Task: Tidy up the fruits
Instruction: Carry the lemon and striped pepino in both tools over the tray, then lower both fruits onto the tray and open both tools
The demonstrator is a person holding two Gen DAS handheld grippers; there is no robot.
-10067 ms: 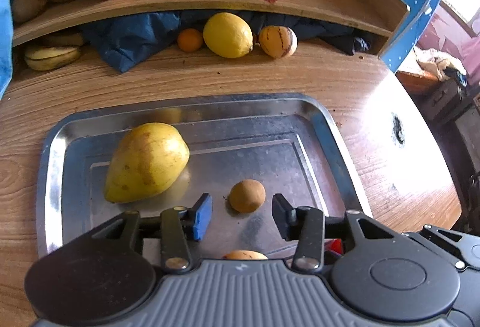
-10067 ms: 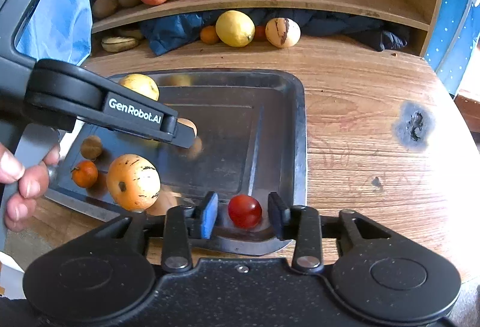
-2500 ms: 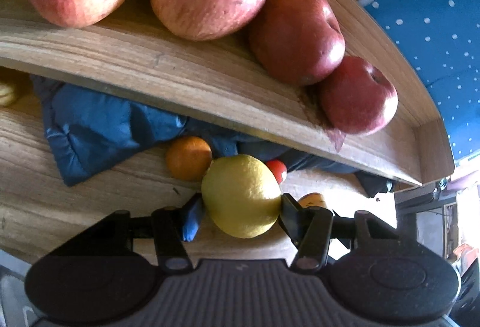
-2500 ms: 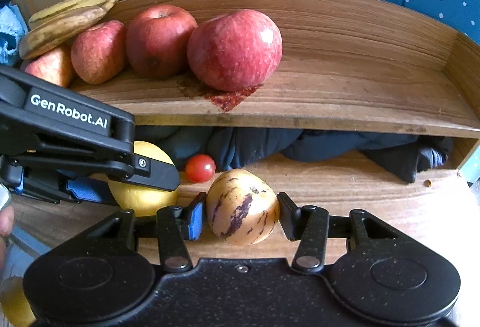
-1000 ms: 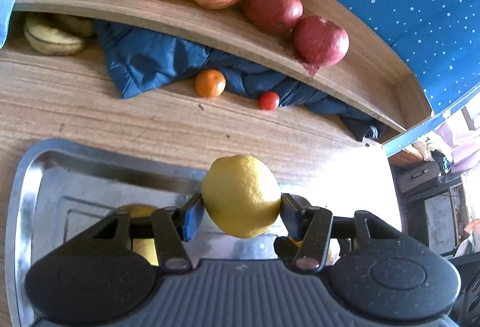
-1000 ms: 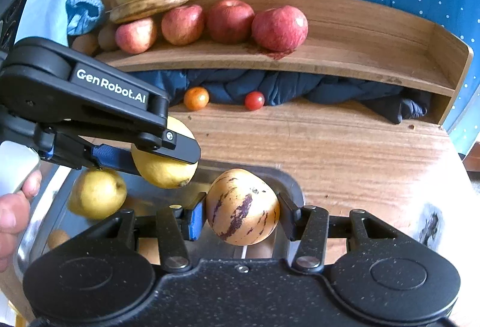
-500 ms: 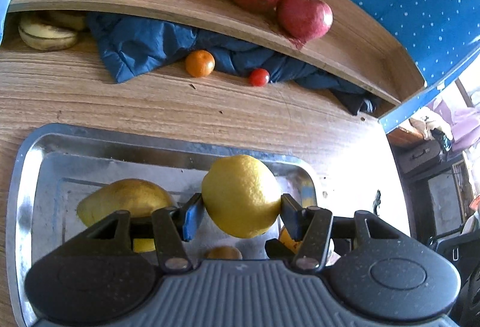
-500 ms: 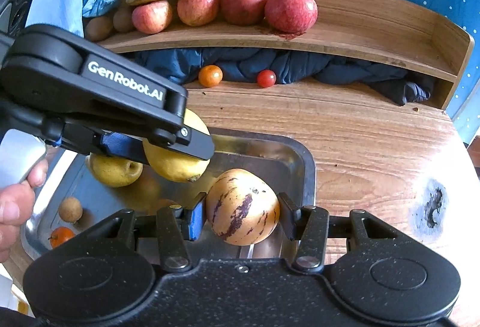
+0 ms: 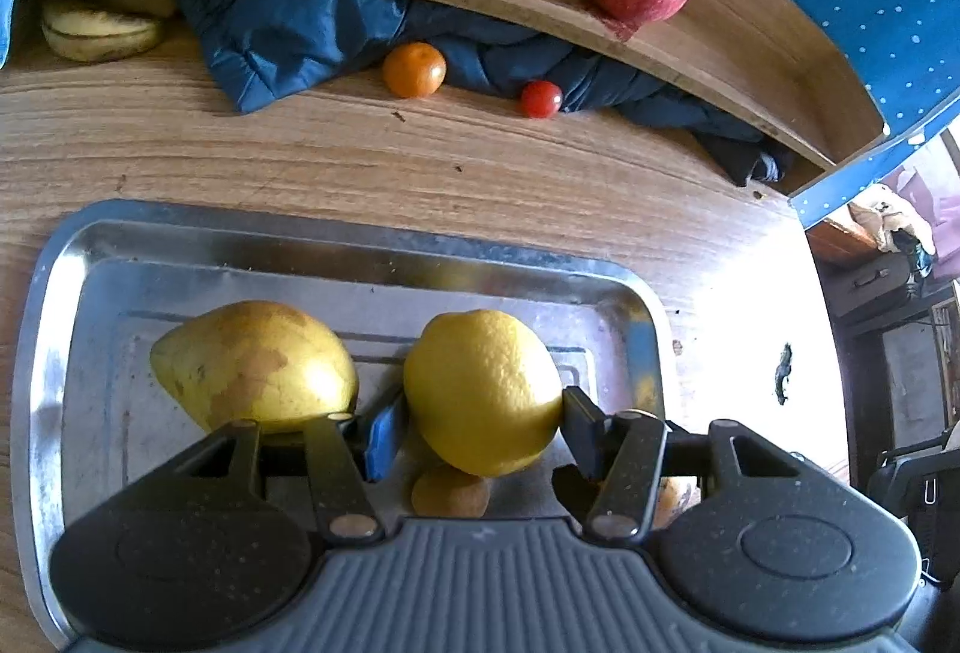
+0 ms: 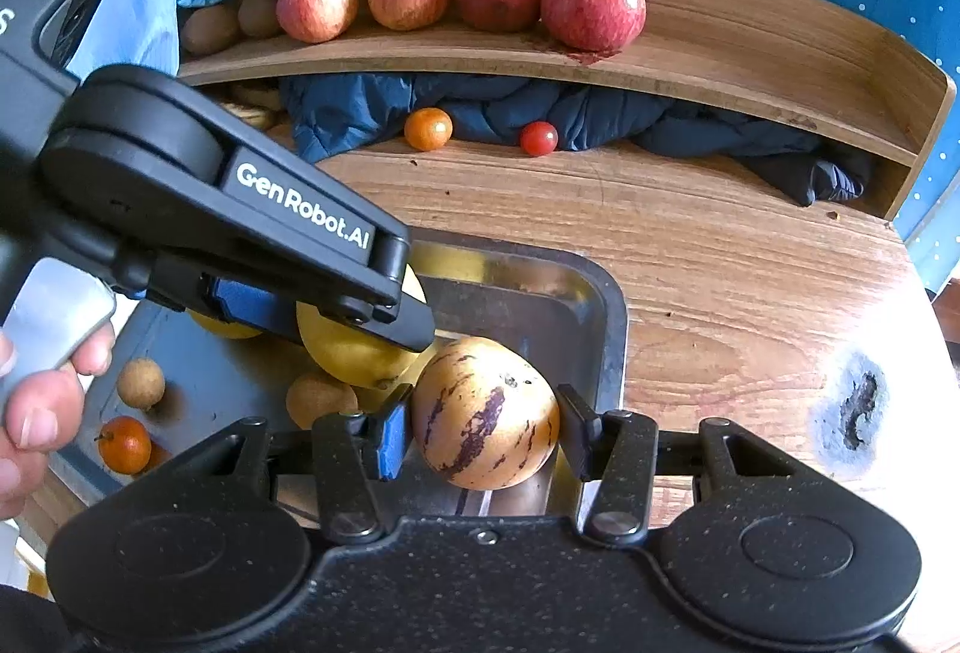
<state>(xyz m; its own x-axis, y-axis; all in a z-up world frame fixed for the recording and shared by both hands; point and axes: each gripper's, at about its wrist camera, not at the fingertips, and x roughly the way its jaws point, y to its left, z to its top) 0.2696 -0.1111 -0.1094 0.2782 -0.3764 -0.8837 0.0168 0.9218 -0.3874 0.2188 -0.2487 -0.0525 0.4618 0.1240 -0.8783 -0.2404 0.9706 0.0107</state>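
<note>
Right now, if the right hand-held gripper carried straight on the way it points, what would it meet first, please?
Probably the far rim of the metal tray, since the right hand-held gripper, shut on the striped melon, points over it; depth is unclear.

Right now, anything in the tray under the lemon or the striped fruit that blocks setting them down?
Yes. A small brown fruit lies on the tray right under the lemon in the left hand-held gripper. Under the striped fruit, the tray floor is mostly hidden.
</note>
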